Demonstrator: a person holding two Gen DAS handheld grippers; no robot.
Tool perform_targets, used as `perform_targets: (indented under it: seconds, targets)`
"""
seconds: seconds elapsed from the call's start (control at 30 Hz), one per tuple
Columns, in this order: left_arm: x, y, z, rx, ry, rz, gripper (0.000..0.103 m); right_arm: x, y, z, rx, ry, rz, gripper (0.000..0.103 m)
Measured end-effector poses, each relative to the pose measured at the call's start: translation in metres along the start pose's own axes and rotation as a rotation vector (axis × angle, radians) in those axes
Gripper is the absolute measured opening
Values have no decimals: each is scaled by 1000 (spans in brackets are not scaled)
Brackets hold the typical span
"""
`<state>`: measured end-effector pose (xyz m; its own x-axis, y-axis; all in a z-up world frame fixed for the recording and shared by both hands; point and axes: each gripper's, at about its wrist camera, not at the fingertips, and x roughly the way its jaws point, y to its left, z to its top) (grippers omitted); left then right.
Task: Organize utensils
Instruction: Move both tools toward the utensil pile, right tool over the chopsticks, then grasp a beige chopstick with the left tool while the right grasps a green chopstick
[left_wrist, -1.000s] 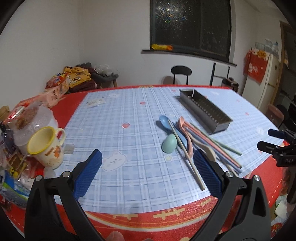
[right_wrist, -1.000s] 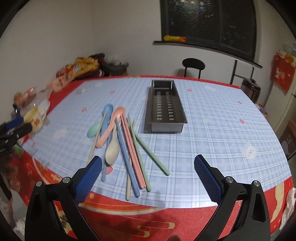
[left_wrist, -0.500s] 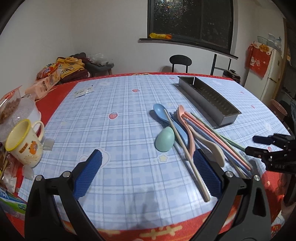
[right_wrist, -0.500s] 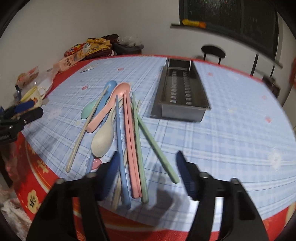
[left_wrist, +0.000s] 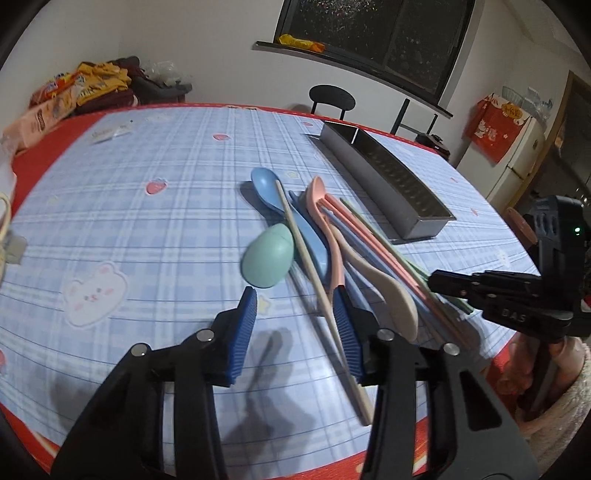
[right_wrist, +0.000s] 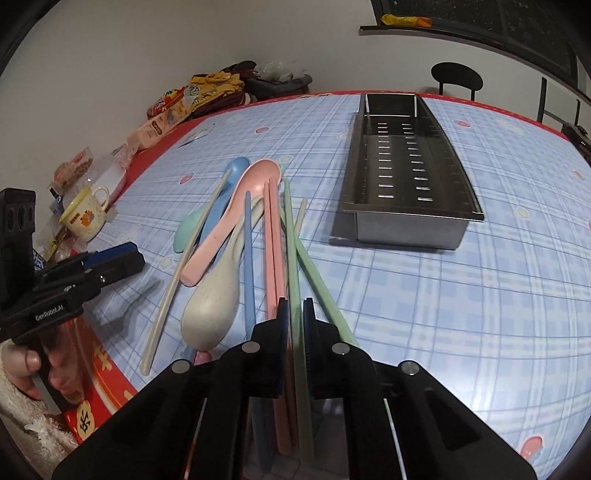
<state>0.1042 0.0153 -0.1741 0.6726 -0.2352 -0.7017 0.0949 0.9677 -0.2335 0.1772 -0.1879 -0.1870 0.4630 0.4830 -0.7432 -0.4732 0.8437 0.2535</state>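
Observation:
Pastel spoons and chopsticks lie in a heap on the blue checked tablecloth, left of a long metal tray (right_wrist: 406, 221) (left_wrist: 388, 177). My right gripper (right_wrist: 295, 308) is shut on a green chopstick (right_wrist: 291, 240) near its front end, with pink chopsticks (right_wrist: 275, 236) just to its left. My left gripper (left_wrist: 294, 297) hovers low over the cloth with its jaws closing. A beige chopstick (left_wrist: 295, 229) runs between them close to the right pad, and neither pad presses on it. A teal spoon (left_wrist: 267, 260) lies just ahead of the left pad.
A yellow-rimmed mug (right_wrist: 85, 218) and snack packets (right_wrist: 207, 88) crowd the table's left side. A blue spoon (left_wrist: 266, 184), a pink spoon (left_wrist: 317, 195) and a beige spoon (left_wrist: 399, 306) overlap in the heap. A black chair (left_wrist: 332, 98) stands behind the table. The red front edge is close.
Both grippers have come down and forward onto the utensil heap. The right jaws went from wide open to shut around the green chopstick. The left jaws have narrowed to about half.

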Motion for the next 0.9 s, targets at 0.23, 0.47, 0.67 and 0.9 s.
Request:
perform_targets:
  seconds: [0.23,0.47,0.67,0.9]
  targets:
    - [9,-6,-1,8,17,-13,44,6,1,-1,-15,1,-16,8]
    - [15,-10,-3,11,41,-11,45,13,14,-2,-89,16,-91,8]
    - [23,-12,-5,17,60,8,45,15,24,-4,-137,6,-118,7]
    - [29,-10,-4,-3,78,14,40,16,27,-4,-157,-6,-134,7]
